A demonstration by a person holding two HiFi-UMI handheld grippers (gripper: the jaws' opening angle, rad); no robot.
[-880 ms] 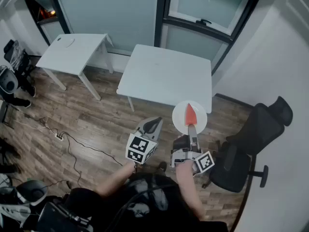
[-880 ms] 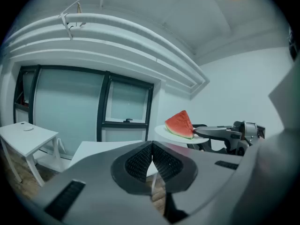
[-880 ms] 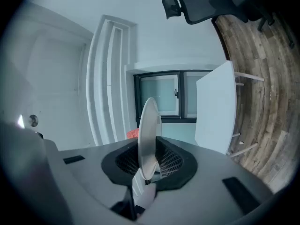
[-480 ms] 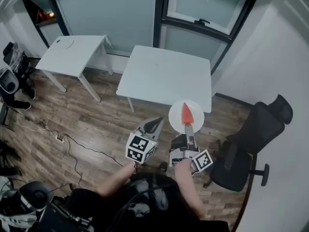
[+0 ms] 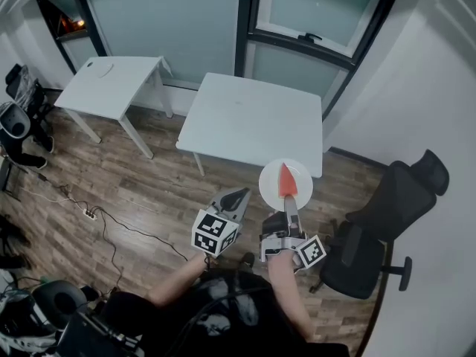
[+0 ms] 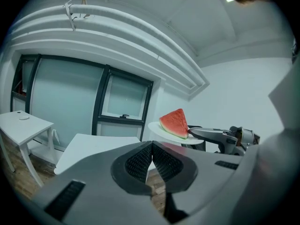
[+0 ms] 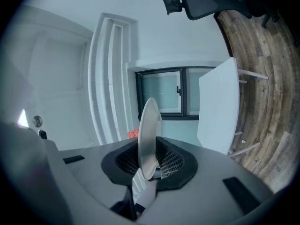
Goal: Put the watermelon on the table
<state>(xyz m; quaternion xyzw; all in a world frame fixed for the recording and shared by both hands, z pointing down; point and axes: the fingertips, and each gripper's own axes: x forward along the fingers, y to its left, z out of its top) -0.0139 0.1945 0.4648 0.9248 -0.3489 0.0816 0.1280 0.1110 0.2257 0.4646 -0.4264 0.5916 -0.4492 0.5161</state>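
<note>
Watermelon [image 5: 286,181]: being held aloft on a plate [image 5: 269,188], by the near corner of the desk [image 5: 245,117].
Right gripper [image 5: 291,203]: jaws being pressed on the plate's rim.
Left gripper [image 5: 239,194]: jaws being held together, empty.
Care: plate, in all likelihood, best being lowered level and slowly, so nothing slides.

A white table [image 5: 253,117], a second white table [image 5: 111,80] and a black chair [image 5: 394,199] stand on the wooden floor [image 5: 149,177].

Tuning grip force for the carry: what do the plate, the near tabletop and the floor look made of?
Plate: thin white rim with a slight sheen, probably plastic or melamine; ceramic not ruled out. Tabletop: flat matte white, likely laminate. Floor: brown planks with visible grain, wood or wood-look vinyl.
</note>
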